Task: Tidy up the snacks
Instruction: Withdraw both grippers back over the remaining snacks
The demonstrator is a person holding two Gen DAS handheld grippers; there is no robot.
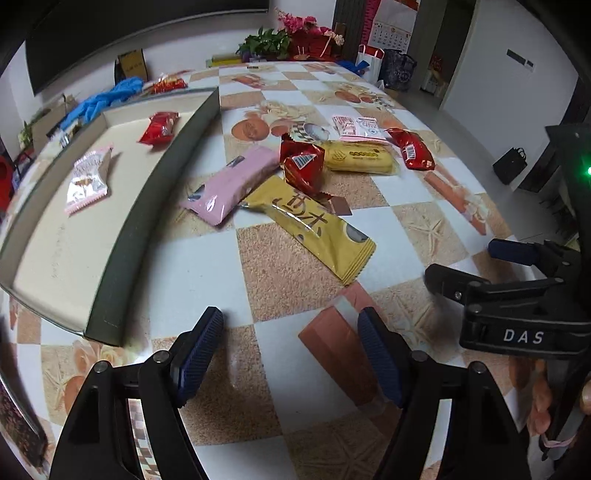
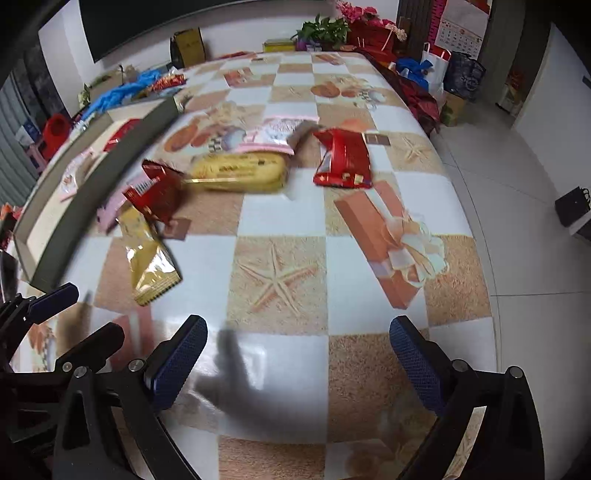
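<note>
- Left gripper (image 1: pixel 290 354): jaws apart, nothing between the blue pads, poised over bare checkered tablecloth (image 1: pixel 207 266).
- Right gripper (image 2: pixel 299 362): jaws spread wide, empty too, above a white square and a starfish print (shadow of the tool on the cloth below).
- Shallow cardboard box (image 1: pixel 155 184) at the left of the table, dark outer wall, pale floor.
- Inside the box: a red packet (image 1: pixel 159 127) toward the far end, a pink-and-white packet (image 1: pixel 88 177) nearer the middle, well apart from each other.
- Outside, just beside the box wall: a long pink bar (image 1: pixel 231 184), one end touching a gold wrapper (image 1: pixel 314 227) printed with dark characters.
- Behind those: a red pouch (image 1: pixel 301 164) with a barcode label, leaning against a yellow cake pack (image 1: pixel 360 157).
- Farther right: a second red pouch (image 1: pixel 412 147); behind the yellow pack, a pale pink-and-white sachet (image 1: pixel 356 127) lying flat.
- Same cluster in the right wrist view, blurred: gold wrapper (image 2: pixel 151 258), yellow pack (image 2: pixel 240 171), red pouch (image 2: pixel 345 158).
- Far edge of the table: flowers (image 1: pixel 299 24), blue plastic (image 1: pixel 101 99) behind the box (details too small to read).
</note>
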